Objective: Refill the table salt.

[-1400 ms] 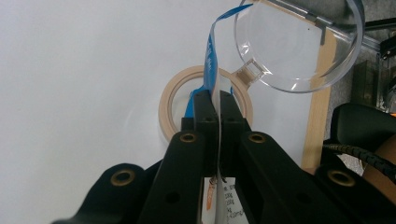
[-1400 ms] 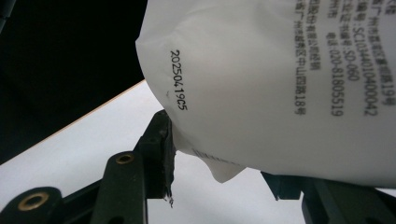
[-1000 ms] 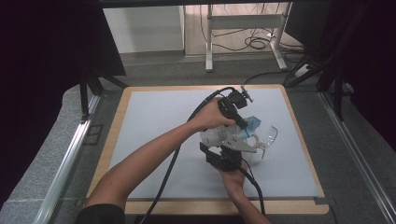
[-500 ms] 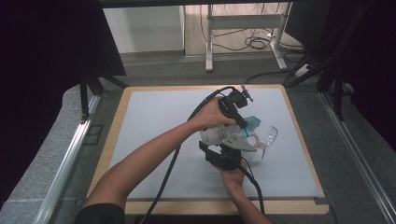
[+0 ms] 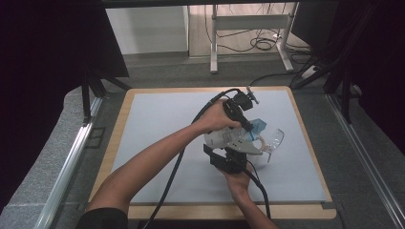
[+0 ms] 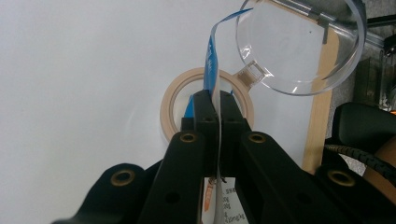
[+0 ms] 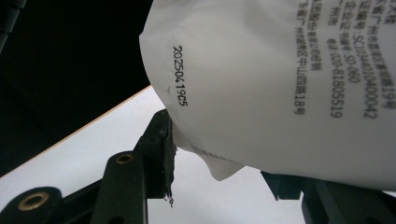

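Nearest the person, the right gripper (image 5: 237,153) points away from them over the pale mat (image 5: 157,124) on the counter (image 5: 119,125). Its fingers (image 7: 161,144) are partly closed on the bottom of a white plastic bag (image 7: 280,84): in the right gripper view the left finger presses against the bag's bulging side and the other finger sits under its far side, so the bag is held between them. Small black print runs across the bag.

Just beyond it, the left gripper (image 5: 248,130) comes in from above, held in the left hand (image 5: 217,118) with its cable trailing back toward the person. Its fingers (image 6: 205,109) are shut tight on the bag's thin blue-and-white top edge (image 6: 212,60), which stands up out of the grip.

Below and past that grip, a ring of tan tape (image 6: 173,100) lies flat on the mat. Just beside it, toward the far right, lies a clear plastic cup (image 6: 303,46) with a small handle, its handle close to the tape ring. The bag itself hangs between the two grippers, above the mat's right half.
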Demonstrator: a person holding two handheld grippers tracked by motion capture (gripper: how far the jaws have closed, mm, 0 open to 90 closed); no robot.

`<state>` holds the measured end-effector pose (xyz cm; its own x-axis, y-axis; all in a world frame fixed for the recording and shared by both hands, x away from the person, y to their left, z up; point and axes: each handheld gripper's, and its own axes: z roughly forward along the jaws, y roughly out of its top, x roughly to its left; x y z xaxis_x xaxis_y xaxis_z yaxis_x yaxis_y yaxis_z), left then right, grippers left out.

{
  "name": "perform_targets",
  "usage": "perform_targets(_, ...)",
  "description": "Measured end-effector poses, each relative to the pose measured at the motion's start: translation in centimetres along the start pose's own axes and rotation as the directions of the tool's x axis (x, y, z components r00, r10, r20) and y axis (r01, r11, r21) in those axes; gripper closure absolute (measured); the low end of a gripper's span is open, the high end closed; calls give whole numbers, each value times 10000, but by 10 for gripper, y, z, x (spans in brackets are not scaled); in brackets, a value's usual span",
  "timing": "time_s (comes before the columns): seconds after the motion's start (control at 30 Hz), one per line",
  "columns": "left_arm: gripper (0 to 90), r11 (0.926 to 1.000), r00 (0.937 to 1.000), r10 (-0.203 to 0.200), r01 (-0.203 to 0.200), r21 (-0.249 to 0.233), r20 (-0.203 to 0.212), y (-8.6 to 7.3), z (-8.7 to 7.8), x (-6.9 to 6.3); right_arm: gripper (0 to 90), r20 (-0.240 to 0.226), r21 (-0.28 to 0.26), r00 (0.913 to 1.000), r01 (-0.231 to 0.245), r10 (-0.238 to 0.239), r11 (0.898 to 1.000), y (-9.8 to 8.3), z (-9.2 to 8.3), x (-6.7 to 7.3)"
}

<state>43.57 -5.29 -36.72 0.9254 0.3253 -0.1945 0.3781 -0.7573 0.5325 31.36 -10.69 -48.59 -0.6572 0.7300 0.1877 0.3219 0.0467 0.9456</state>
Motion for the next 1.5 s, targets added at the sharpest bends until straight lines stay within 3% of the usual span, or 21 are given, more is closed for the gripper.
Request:
perform_targets(0.87, 900, 10000, 10000, -48, 48, 12, -22, -1, 1, 1, 510, -15, 1, 10000, -89, 89, 10000, -1, 1, 0)
perform_targets(1.03, 900, 10000, 10000, 1, -1, 29, -39, 2, 1, 1, 510, -18, -48, 9994, -357, 357, 9994, 2, 1, 0)
perform_targets(1.5, 899, 10000, 10000, 4, -4, 27, -58, 2, 0, 0, 510, 16, -166, 9995, -307, 308, 9994, 3, 2, 0)
